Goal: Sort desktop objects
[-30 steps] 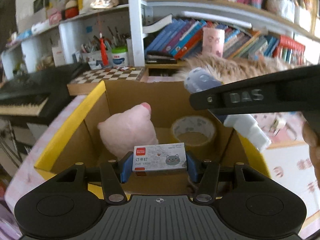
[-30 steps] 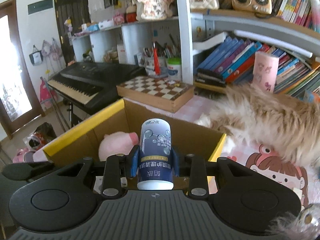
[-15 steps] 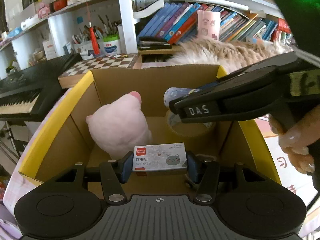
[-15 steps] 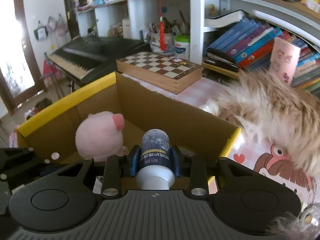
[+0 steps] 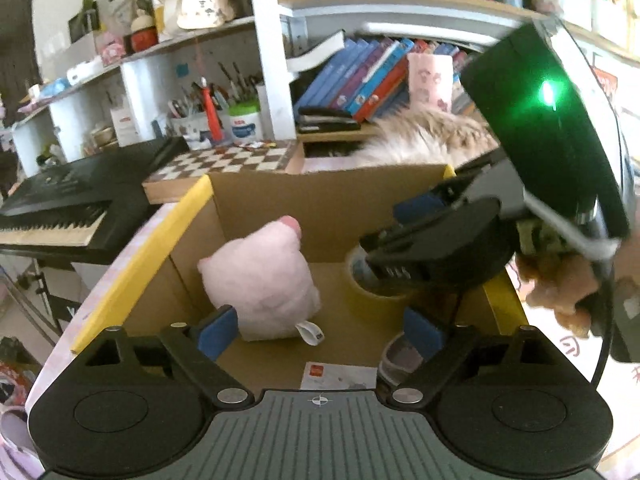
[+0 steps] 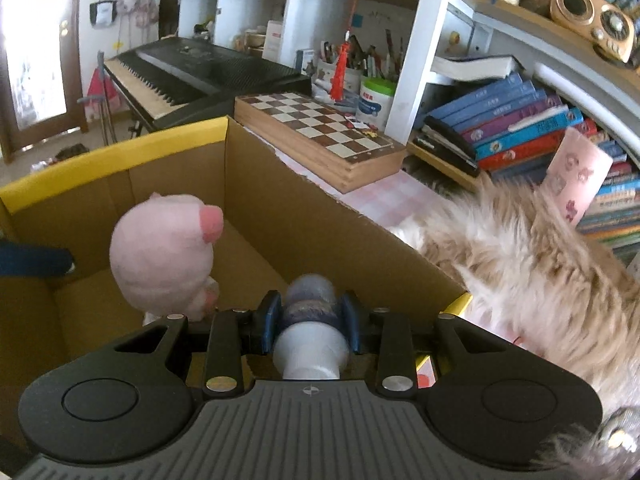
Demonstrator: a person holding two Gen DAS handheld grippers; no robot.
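- Cluttered white shelving (image 6: 416, 40) runs behind everything, with a black keyboard (image 6: 188, 68) at the left, then a pen pot (image 6: 344, 76), a checkered game board (image 6: 316, 136), and rows of books (image 6: 516, 120) at the right.
- Pink checked cloth covers the surface (image 6: 384, 196), and a long-haired tan fur heap (image 6: 532, 272) lies on it just right of the cardboard box (image 6: 312, 224), whose rim is taped yellow.
- Inside the box, a pink plush pig (image 5: 260, 280) sits at the left, and a tape roll (image 5: 372, 292) lies on the floor at the right, largely covered by the other tool.
- Left tongs (image 5: 320, 330) hang spread apart over the box, holding nothing; a small white staple box (image 5: 340, 376) lies on the box floor below them, its near edge cut off by the tool body.
- Right tongs (image 6: 308, 322) are clenched on a dark blue bottle (image 6: 308, 300) with a white cap, tipped forward over the box's right side; its label is blurred.
- Only the left view shows the tape roll, the staple box, and the right tool from outside, with a green light (image 5: 546, 94) on its black housing; the person's hand there is blurred.
- Only the right view shows the doorway (image 6: 36, 56) and hanging bags (image 6: 120, 8) at far left, and a wooden radio (image 6: 596, 20) on the top shelf.
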